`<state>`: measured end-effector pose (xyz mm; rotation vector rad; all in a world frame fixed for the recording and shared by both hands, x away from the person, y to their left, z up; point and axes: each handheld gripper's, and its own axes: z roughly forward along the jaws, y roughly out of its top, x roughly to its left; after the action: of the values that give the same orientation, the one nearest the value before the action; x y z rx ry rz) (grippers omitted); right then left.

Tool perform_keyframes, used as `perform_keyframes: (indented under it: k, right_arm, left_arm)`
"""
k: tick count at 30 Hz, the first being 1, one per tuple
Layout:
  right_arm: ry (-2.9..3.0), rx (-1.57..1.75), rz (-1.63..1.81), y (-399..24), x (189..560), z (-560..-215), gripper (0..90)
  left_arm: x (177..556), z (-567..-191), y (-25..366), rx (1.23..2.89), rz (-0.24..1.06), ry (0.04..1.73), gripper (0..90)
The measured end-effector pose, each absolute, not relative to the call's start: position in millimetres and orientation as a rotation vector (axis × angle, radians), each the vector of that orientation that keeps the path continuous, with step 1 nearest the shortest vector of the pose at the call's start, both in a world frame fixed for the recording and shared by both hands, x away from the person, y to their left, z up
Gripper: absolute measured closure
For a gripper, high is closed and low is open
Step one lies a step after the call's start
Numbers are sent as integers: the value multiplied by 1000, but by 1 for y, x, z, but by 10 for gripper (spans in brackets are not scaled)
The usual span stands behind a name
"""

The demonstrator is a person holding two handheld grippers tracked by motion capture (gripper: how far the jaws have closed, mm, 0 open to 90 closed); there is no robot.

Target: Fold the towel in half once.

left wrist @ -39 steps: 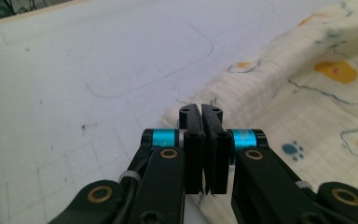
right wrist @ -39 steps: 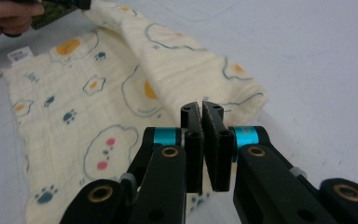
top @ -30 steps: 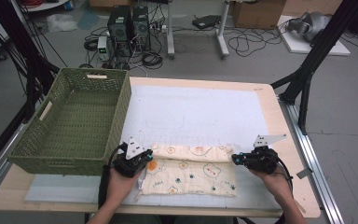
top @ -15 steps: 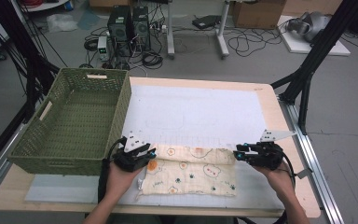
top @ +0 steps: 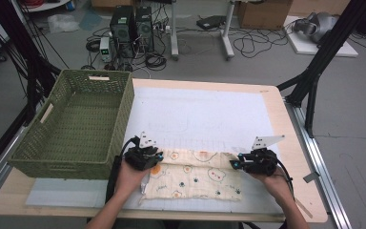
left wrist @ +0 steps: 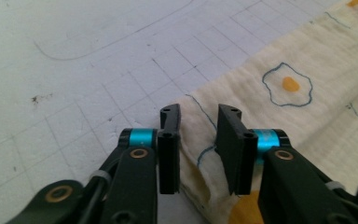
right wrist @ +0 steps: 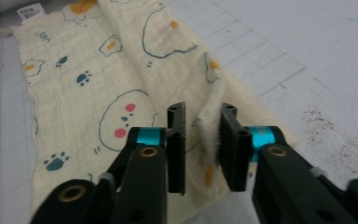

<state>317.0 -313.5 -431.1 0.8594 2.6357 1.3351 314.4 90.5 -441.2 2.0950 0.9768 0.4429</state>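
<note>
Both grippers straddle the cream printed muslin cloth (top: 193,174): left gripper (left wrist: 198,151) and right gripper (right wrist: 203,147) jaws, just closing, stand slightly apart with raised cloth folds between them.

Two handheld grippers, left gripper (top: 158,155) and right gripper (top: 235,163): black bodies, flat black rectangular jaws, turquoise collars behind each jaw, brass-coloured pivot screws. Each carries a grey three-cornered top plate and a trailing black cable. Forearms bare, no sleeves visible.

I can't tell whether my left gripper (left wrist: 198,154) pinches the cloth (left wrist: 307,116); its far end runs off frame. Both my elbows leave the high view's bottom.
</note>
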Motion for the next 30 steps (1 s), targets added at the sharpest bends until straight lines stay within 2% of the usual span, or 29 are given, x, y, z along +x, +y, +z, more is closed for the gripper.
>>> perform_keyframes:
  k: [2,4,13,19,23,26,30]
  right_arm:
    - [2631,843,1338,-313,316,-430,822]
    - [2624,826,1355,-313,315,-428,851]
    - [2580,810,1395,-322,308,-420,858]
    - [2594,754,1432,-322,290,-418,855]
    - [2649,709,1431,-321,275,-422,792]
    - [2673,661,1480,-322,267,-419,714]
    - [2675,657,1524,-326,263,-412,654]
  left_arm:
    - [312,-439,90,2091,473,950,842]
    - [311,-436,93,2065,477,945,860]
    - [295,-425,104,1956,514,899,871]
    - [268,-427,115,1955,471,863,862]
    - [251,-424,124,1954,416,833,784]
    - [244,-415,129,1939,388,812,667]
    - [242,-408,131,1956,409,794,637]
